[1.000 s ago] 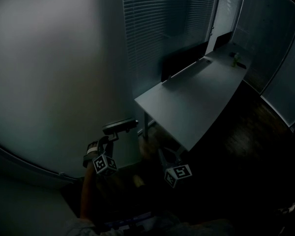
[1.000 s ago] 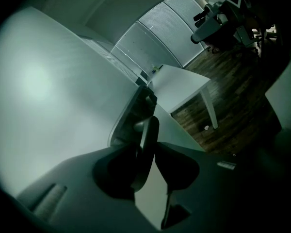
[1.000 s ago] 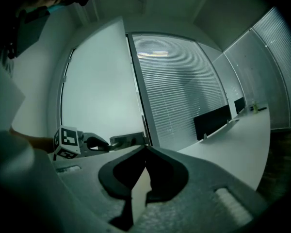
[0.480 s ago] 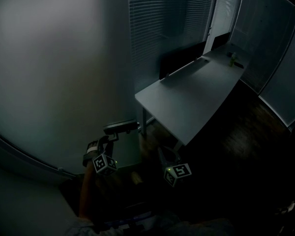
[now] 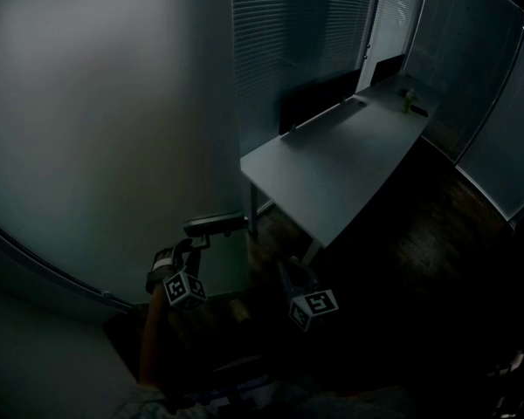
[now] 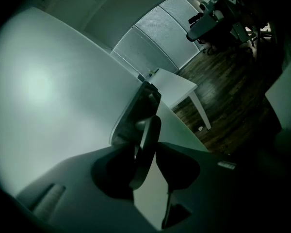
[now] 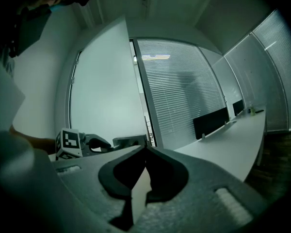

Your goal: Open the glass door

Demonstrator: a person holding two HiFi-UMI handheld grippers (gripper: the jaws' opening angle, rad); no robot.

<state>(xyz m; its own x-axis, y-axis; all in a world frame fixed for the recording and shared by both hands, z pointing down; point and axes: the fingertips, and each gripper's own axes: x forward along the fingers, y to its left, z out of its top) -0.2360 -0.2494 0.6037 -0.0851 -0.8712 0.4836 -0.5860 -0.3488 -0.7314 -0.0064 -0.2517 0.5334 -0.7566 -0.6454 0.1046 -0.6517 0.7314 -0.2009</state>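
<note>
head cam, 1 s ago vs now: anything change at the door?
The glass door seems to have swung slightly: its free edge now covers a little more of the blinds. The table has drifted up in the head view, so the camera moved too. Unchanged: left claw shut on the door handle, right claw shut, empty.

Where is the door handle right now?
In the head view it's lower left: the door handle sits on the frosted glass door's edge, clamped in the left gripper, just left of the grey table.

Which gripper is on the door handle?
The left gripper: its jaws grip the lever handle of the glass door. The right gripper hangs free, jaws together.
</note>
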